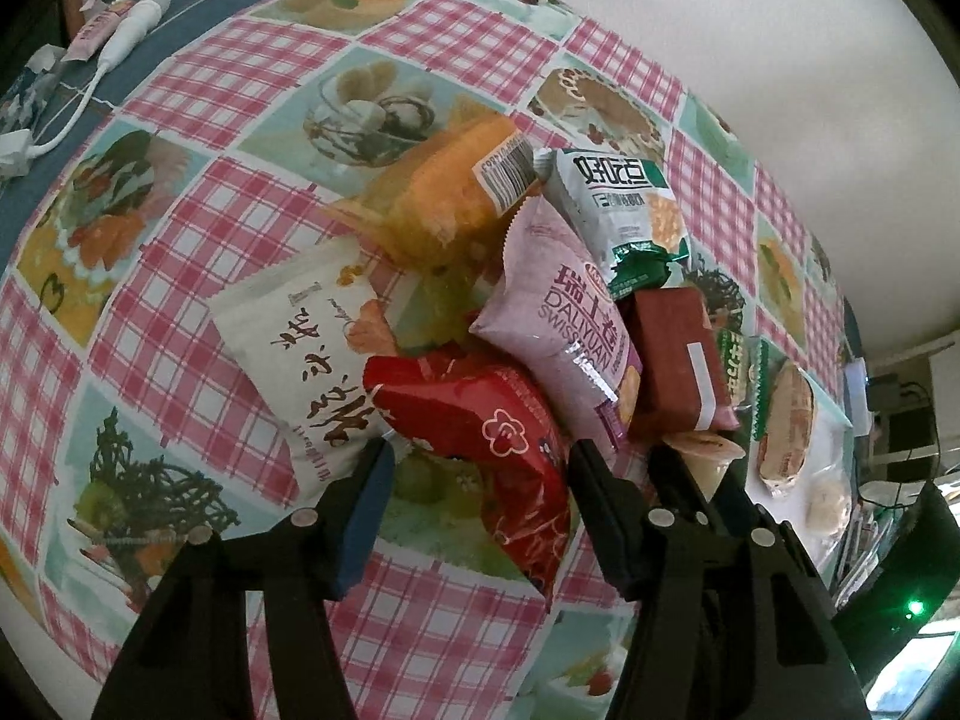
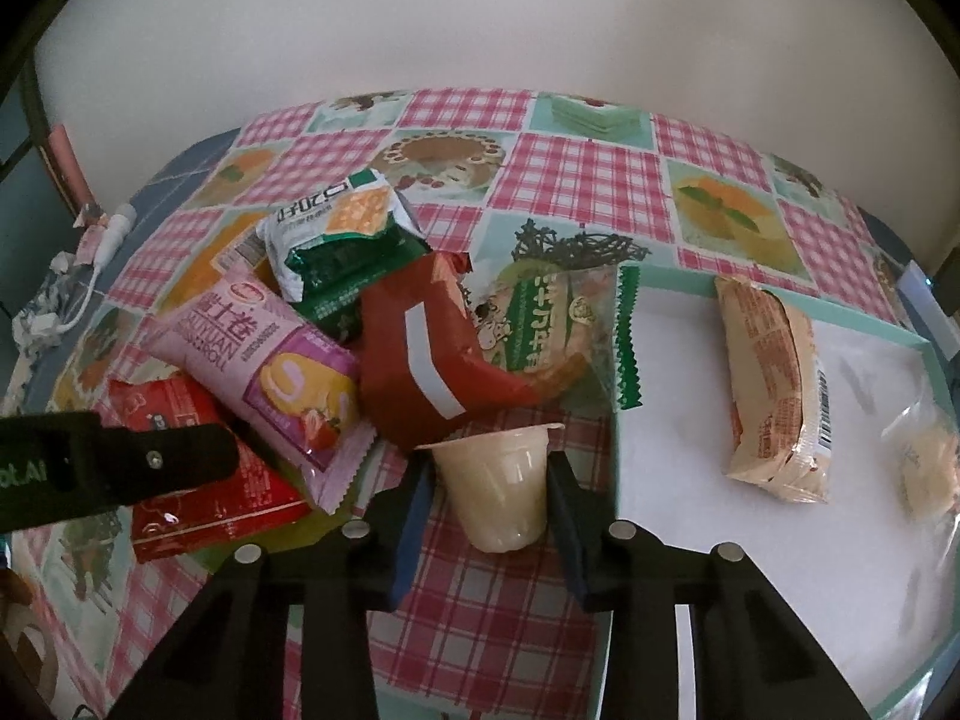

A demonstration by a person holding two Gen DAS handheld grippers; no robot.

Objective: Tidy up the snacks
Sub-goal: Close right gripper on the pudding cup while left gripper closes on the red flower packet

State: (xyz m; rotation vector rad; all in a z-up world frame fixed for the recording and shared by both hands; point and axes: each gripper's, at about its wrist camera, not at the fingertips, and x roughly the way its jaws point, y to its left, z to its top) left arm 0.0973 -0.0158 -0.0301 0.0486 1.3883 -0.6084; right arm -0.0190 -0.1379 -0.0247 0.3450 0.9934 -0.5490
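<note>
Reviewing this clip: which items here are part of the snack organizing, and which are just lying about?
Part of the job:
- pudding cup, between the right gripper fingers
- red snack packet, between the left gripper fingers
- pink Swiss roll pack
- green cracker pack
- white tray with a wrapped pastry

Lying about:
- white cable with adapter
- crumpled paper
</note>
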